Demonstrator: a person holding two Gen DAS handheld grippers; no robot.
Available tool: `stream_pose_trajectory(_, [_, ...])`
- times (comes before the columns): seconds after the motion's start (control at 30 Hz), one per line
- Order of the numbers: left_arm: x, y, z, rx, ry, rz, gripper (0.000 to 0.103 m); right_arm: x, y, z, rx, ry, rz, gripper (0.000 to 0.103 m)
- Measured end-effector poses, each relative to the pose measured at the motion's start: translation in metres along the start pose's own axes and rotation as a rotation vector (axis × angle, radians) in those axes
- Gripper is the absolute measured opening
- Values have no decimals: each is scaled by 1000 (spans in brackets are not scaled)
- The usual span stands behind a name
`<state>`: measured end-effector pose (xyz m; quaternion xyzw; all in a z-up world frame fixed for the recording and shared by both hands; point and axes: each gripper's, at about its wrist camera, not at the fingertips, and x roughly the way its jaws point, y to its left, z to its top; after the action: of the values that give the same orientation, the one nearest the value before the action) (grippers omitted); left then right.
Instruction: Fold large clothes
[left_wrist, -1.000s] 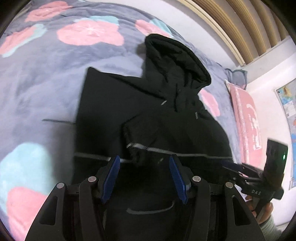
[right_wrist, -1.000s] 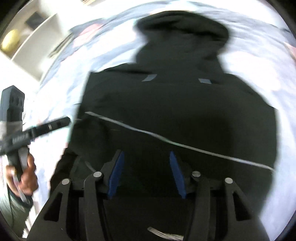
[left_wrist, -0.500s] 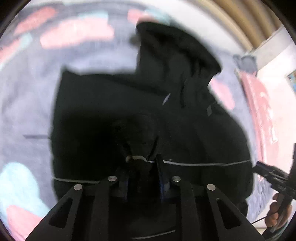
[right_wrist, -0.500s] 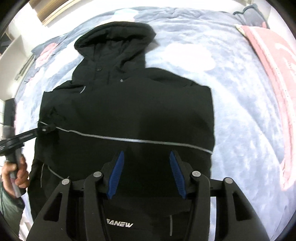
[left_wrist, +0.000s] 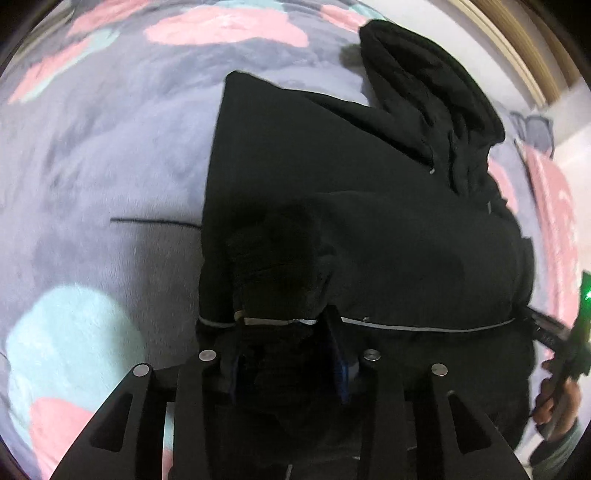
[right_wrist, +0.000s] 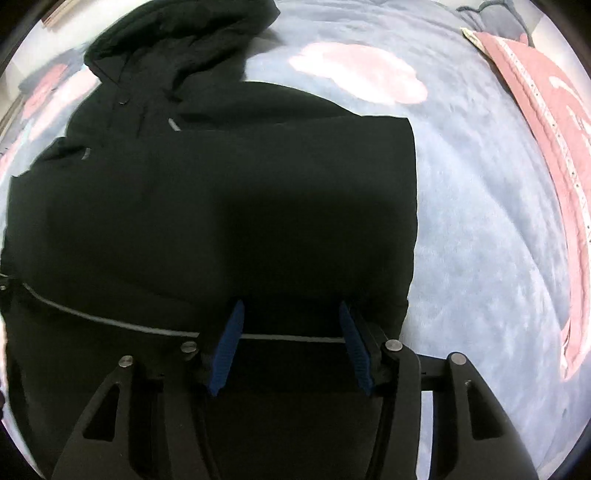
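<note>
A black hooded jacket (left_wrist: 369, 206) lies flat on the bed, hood at the far end, a thin reflective stripe across its body. It also shows in the right wrist view (right_wrist: 221, 192). My left gripper (left_wrist: 286, 325) is shut on a bunched sleeve cuff of the jacket, held over the stripe. My right gripper (right_wrist: 291, 325) is open, its blue pads straddling the stripe near the jacket's right edge. The right gripper also shows at the far right of the left wrist view (left_wrist: 554, 339).
The bed is covered by a grey-blue blanket (right_wrist: 480, 206) with pink and pale-blue blobs. A pink pillow (right_wrist: 554, 122) lies along the right side. A slatted headboard (left_wrist: 535, 48) and a white wall stand beyond the hood.
My left gripper closed on the sleeve cuff and has carried it over the jacket's body. My right gripper moved in closer over the stripe near the right edge and stayed open.
</note>
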<state>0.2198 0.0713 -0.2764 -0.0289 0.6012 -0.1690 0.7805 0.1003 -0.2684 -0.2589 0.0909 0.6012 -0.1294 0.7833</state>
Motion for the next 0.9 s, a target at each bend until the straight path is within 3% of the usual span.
stream_pose_trajectory(0.1, [-11, -2, 3, 23, -7, 10, 39, 1, 2, 3, -18, 14, -13, 58])
stream_pose_trajectory(0.2, [-47, 5, 5, 14, -71, -9, 40, -11, -5, 6, 12, 20, 26, 59])
stream_pose_trajectory(0.3, [-87, 21, 5, -16, -159, 62, 40, -32, -12, 3, 41, -5, 97, 60])
stream_pose_trajectory(0.37, [-103, 29, 10, -51, -188, 16, 41, -46, -13, -3, 58, -34, 196, 68])
stream_pose_trajectory(0.43, [-113, 25, 14, -65, -208, -62, 41, -57, -4, -8, 45, -61, 235, 74])
stream_pose_trajectory(0.5, [-103, 2, 22, -36, -191, -126, 43, -59, 16, -10, -23, -82, 190, 74])
stream_pose_trajectory(0.57, [-86, -24, 25, 19, -156, -143, 45, -56, 34, -9, -79, -97, 128, 74])
stream_pose_trajectory(0.67, [-47, -54, 23, 97, -85, -100, 45, -35, 54, -5, -128, -73, 107, 74])
stream_pose_trajectory(0.8, [11, -51, 21, 82, -10, -43, 45, -2, 59, -9, -147, -41, 75, 74])
stream_pose_trajectory(0.9, [15, -53, 22, 108, -6, -28, 45, 5, 60, -8, -160, -25, 66, 75])
